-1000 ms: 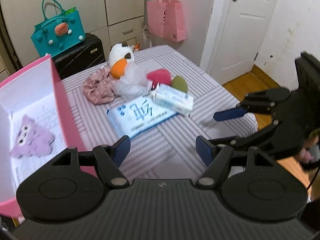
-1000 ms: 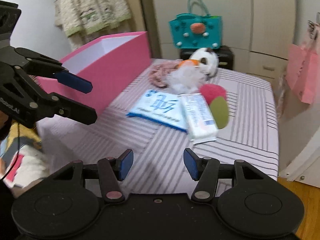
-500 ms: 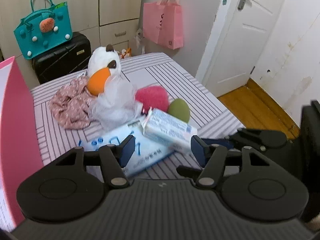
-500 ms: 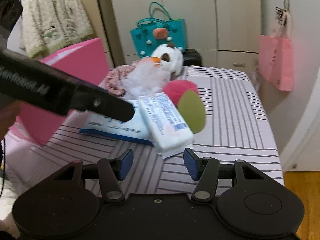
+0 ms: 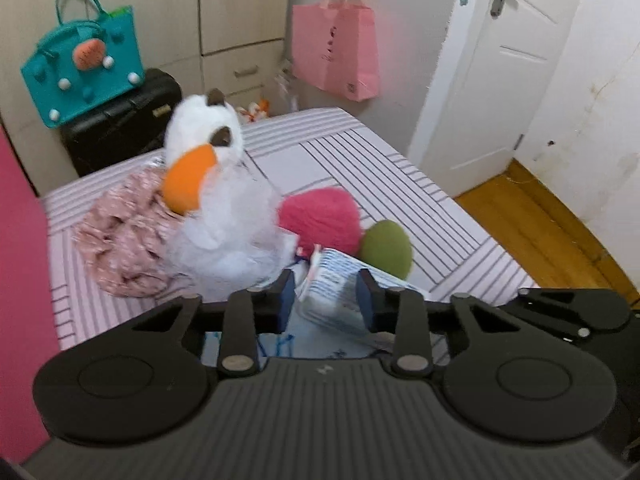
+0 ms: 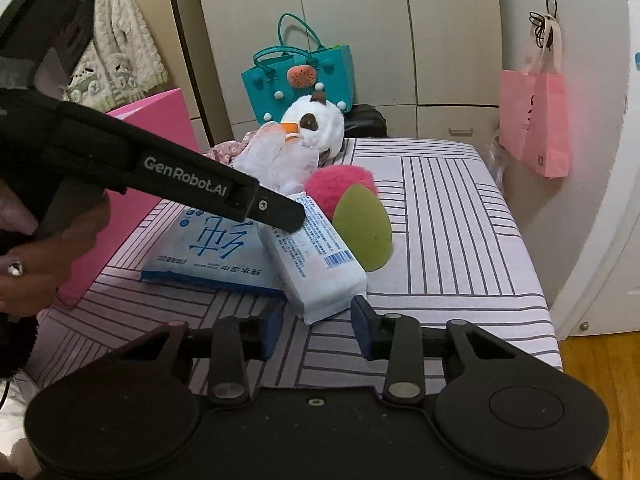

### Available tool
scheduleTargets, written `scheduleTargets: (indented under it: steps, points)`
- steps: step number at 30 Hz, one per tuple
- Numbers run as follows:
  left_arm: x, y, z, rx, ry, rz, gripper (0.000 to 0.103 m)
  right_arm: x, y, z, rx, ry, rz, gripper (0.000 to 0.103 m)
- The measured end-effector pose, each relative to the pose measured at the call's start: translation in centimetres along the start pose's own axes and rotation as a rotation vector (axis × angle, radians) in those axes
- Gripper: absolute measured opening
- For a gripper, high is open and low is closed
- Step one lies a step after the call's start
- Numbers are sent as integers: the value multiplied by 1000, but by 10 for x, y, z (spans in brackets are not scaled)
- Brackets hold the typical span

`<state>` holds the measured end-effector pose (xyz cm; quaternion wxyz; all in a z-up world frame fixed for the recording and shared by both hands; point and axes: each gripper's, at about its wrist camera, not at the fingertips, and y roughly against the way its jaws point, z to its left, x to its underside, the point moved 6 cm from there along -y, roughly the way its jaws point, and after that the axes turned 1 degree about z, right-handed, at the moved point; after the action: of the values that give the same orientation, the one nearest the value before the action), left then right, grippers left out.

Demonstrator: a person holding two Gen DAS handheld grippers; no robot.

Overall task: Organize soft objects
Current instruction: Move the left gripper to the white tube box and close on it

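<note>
Since the earlier frame both grippers had closed in on the white tissue pack (image 6: 316, 256) at frame centre. Left gripper (image 5: 326, 298) and right gripper (image 6: 316, 322) had been narrowing, each straddling one end; contact was unclear.

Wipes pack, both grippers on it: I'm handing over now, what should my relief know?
Left gripper: jaws just closing around the far end of the small wipes pack; grip not confirmed.
Right gripper: jaws just closing at its near end, pads not clearly pressing.
Pack lies on the flat blue pack; plush duck, floral cloth, pink ball, green sponge behind.
Done: nothing visibly sorted. Left: everything, presumably into the pink box.
</note>
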<state>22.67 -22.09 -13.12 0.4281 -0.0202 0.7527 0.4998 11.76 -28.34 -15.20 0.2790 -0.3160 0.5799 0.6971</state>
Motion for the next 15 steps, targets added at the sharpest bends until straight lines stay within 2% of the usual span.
scheduleTargets:
  steps: [3, 6, 10, 15]
  points:
    - [4, -2, 0, 29, 24, 16, 27, 0, 1, -2, -10, -12, -4, 40]
    - [9, -3, 4, 34, 106, 36, 27, 0, 0, -5, -16, -31, -12, 39]
    - [12, -2, 0, 16, 123, 29, 27, 1, -1, -3, 7, -29, -28, 37]
    - [18, 2, 0, 30, 158, 23, 27, 4, -1, 1, 54, 2, -52, 36]
